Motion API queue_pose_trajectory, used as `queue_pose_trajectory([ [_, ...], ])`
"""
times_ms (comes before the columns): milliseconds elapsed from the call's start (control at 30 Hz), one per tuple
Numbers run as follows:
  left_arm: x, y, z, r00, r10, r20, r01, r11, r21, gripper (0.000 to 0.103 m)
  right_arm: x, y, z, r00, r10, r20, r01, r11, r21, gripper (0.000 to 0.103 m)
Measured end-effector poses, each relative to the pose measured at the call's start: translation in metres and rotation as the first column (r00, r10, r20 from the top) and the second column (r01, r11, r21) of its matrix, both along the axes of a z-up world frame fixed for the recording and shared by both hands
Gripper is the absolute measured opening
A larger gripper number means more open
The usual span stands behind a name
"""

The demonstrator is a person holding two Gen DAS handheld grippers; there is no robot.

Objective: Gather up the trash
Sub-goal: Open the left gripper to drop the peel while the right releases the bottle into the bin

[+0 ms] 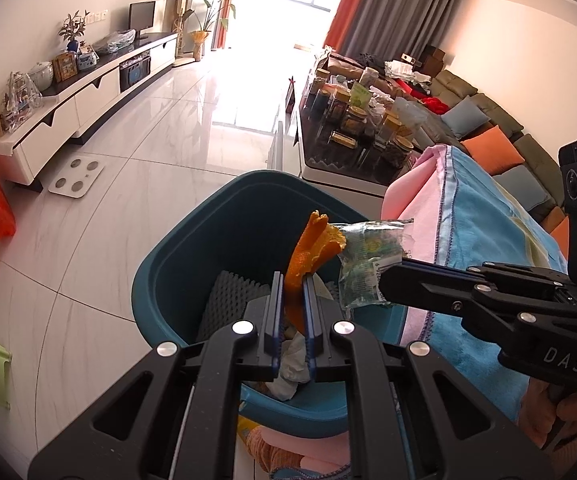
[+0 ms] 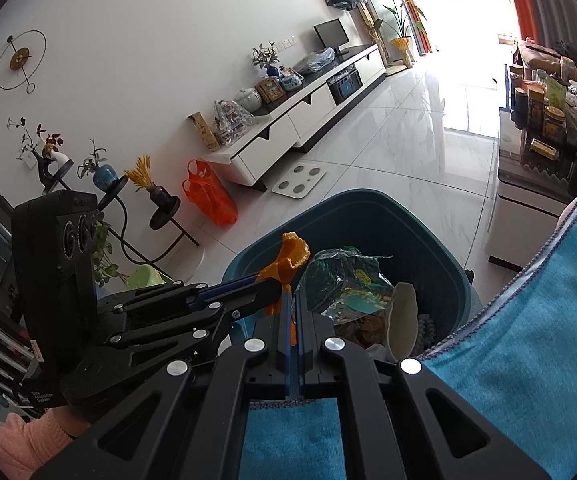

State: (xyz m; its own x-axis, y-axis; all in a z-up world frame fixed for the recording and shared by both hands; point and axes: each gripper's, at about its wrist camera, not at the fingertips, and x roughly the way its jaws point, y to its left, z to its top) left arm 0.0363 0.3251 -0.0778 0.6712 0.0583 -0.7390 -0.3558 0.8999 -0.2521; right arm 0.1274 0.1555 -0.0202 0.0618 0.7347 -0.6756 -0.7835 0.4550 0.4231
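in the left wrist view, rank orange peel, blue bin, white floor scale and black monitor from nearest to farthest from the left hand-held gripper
1. Orange peel: clamped in the left hand-held gripper.
2. Blue bin: directly below and ahead.
3. White floor scale: on the tiles, ahead left.
4. Black monitor: on the far end of the TV cabinet, upper left.

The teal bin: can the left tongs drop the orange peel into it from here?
Probably yes: the left tongs hold the orange peel directly above the open teal bin, nothing between.

two grippers, one bin, one peel, one wrapper
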Motion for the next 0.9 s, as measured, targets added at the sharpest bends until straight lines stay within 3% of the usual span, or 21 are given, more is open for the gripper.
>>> queue_pose_trajectory([
  [433, 0.014, 0.005, -0.012, 1.000, 0.012, -0.027, -0.012, 1.000, -0.003, 0.014, 0.008, 0.014, -0.008, 0.999, -0.022, -0.034, 0.020, 0.999, -0.048, 0.005],
  [633, 0.017, 0.005, -0.016, 1.000, 0.017, -0.025, -0.017, 1.000, -0.006, 0.024, 0.011, 0.012, -0.012, 0.997, -0.040, -0.061, 0.038, 0.998, -0.043, 0.007],
  [733, 0.017, 0.007, -0.016, 1.000, 0.017, -0.022, -0.017, 1.000, -0.003, 0.029, 0.013, 0.010, -0.013, 0.997, -0.047, -0.064, 0.044, 0.998, -0.043, 0.017],
  [900, 0.012, 0.004, -0.011, 1.000, 0.025, 0.006, -0.025, 1.000, 0.014, 0.045, 0.014, 0.006, -0.013, 0.996, -0.061, -0.069, 0.059, 0.998, -0.033, 0.019],
])
